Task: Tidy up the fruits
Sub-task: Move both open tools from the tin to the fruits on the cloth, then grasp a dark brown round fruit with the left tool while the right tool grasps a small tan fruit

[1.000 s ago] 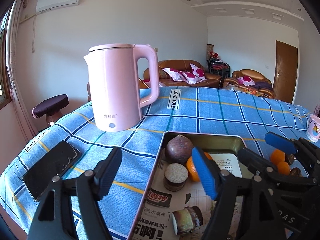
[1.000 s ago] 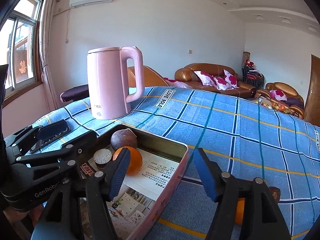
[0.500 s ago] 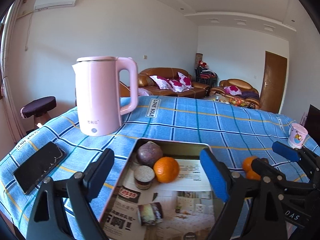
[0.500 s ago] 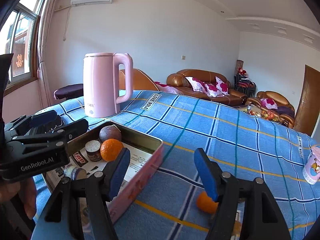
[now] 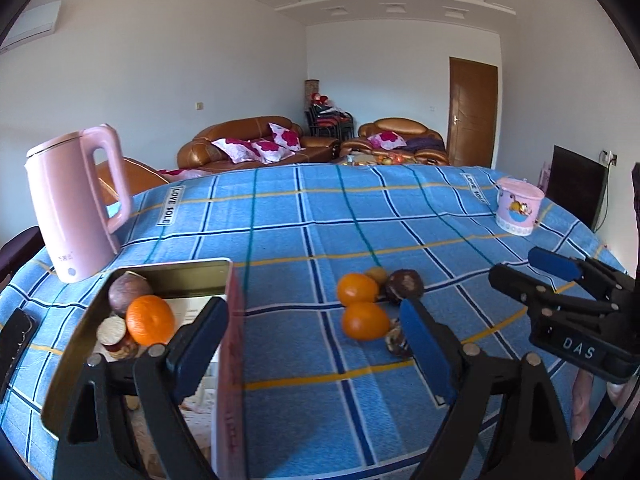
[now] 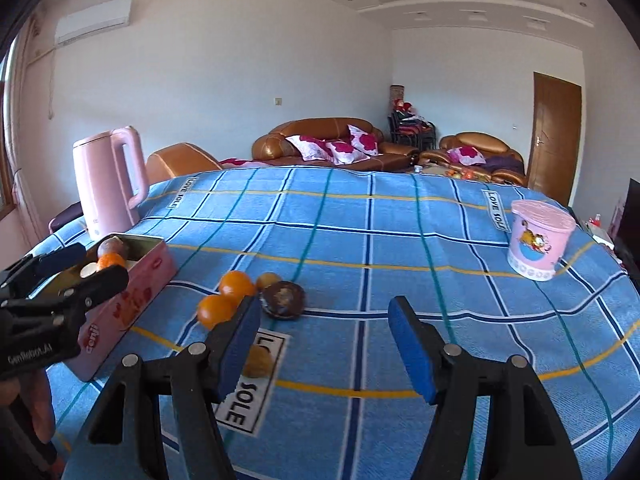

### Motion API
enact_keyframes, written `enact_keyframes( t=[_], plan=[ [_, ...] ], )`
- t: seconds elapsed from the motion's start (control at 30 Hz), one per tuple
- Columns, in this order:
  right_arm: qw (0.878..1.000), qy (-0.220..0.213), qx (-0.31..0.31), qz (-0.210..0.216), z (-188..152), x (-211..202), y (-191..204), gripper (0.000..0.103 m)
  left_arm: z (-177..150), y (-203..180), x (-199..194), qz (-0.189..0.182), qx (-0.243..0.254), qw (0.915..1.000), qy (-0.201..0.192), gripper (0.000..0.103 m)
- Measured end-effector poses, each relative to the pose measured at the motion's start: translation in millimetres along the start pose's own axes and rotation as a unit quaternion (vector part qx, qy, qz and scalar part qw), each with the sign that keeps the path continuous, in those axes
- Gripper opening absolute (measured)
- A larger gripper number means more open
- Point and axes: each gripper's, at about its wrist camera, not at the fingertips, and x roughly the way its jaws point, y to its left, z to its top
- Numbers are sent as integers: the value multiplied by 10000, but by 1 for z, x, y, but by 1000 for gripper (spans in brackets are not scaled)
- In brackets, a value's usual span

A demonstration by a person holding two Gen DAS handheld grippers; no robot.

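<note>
A pink tin box (image 5: 230,344) sits at the left of the blue checked tablecloth, holding an orange (image 5: 150,319), a purple passion fruit (image 5: 125,292) and cut fruit pieces. On the cloth right of the box lie two oranges (image 5: 357,289) (image 5: 365,321), a dark passion fruit (image 5: 405,285) and small brownish pieces. My left gripper (image 5: 310,344) is open and empty, above the box's right wall. My right gripper (image 6: 324,340) is open and empty, just right of the loose fruits (image 6: 283,299). The box also shows in the right wrist view (image 6: 132,300).
A pink kettle (image 5: 76,200) stands at the table's far left. A pink cartoon cup (image 6: 538,240) stands at the far right. A black phone (image 5: 16,338) lies at the left edge. Sofas and a door are behind the table.
Both grippers swung right, away from the box interior. The loose oranges and passion fruit on the cloth came into full view. Both grippers stayed open and empty.
</note>
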Motion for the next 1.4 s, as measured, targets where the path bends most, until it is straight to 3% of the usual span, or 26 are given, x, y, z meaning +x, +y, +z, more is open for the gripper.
enact_keyframes(
  t=[0.1,0.43,0.6,0.73,0.9,1.1,1.27,1.4],
  plan=[
    [9998,96,193,28,0,3,-8,68,-1,-13,12,-180,48,9996,211,87],
    [9988,420,253,-82,-3,14,-11,68,-3,-40,35,-678,185,9944,794,57],
    [9980,484,396,-35,-4,16,-16,68,-3,-46,49,-787,213,9907,1091,53],
    [9979,523,375,-17,-3,18,-16,68,-4,-43,55,-1054,74,9866,1242,27],
    [9977,547,404,3,-3,19,-17,68,-2,-36,45,-1111,-15,9887,1003,23],
    [9987,451,195,145,0,17,-3,68,3,-14,28,-793,-133,9950,594,23],
    [9974,546,-45,462,2,25,15,68,1,3,33,-682,-364,9950,625,23],
    [9933,878,-223,718,1,39,29,68,1,9,31,-633,-473,9954,535,23]
  ],
)
